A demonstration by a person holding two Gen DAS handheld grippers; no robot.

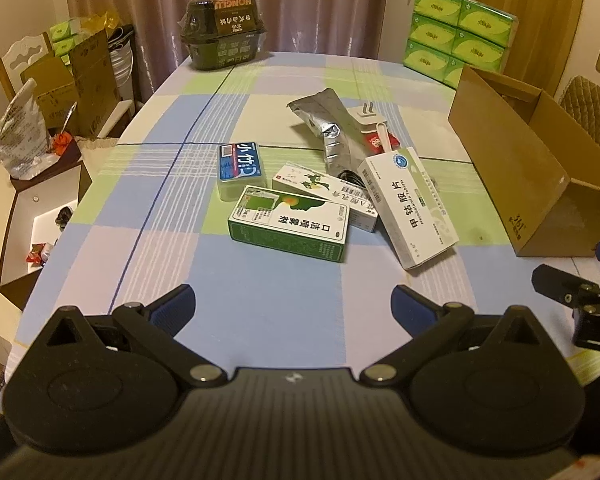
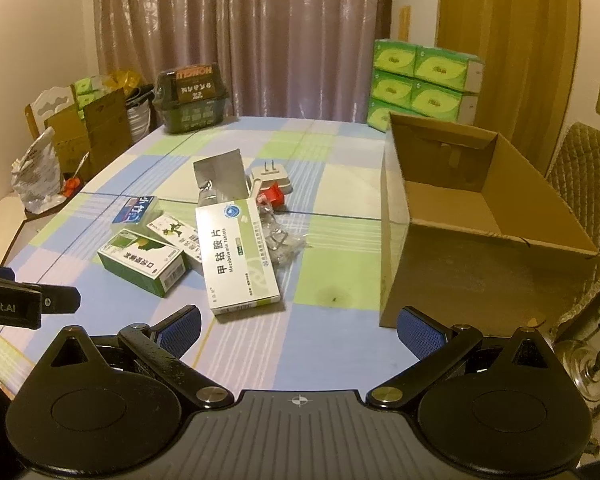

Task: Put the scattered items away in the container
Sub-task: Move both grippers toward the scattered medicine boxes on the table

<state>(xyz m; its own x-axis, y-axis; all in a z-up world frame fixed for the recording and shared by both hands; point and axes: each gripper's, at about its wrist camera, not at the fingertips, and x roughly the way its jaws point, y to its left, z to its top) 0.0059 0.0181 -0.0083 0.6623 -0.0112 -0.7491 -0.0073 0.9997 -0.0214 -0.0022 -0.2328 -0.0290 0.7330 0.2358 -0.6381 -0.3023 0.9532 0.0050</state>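
Cardboard box sits empty, right of med boxes piled mid-table; left gripper & right gripper both spread wide, holding nothing

Pink curtain behind checked table, dim light.

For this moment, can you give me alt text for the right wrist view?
An open, empty cardboard box stands on a checked tablecloth to the right of a scatter of items: three medicine boxes, a blue case, a silver pouch and a white plug. The right tool hovers open in the foreground, holding nothing.
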